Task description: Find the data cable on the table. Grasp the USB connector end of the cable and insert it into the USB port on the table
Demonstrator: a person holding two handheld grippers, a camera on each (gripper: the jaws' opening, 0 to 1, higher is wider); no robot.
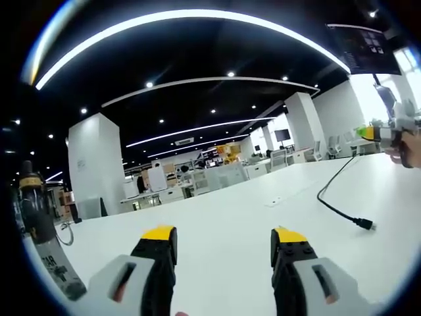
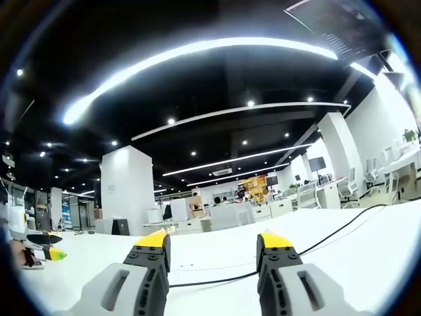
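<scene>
Over the table [image 1: 217, 207], left tool [image 1: 224, 234] and right tool [image 2: 214, 239] spread; data cable [image 1: 320, 195] beyond.

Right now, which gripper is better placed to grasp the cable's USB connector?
Left gripper, probably: the USB connector lies near its open jaws; the right gripper faces the cable mid-length.
</scene>
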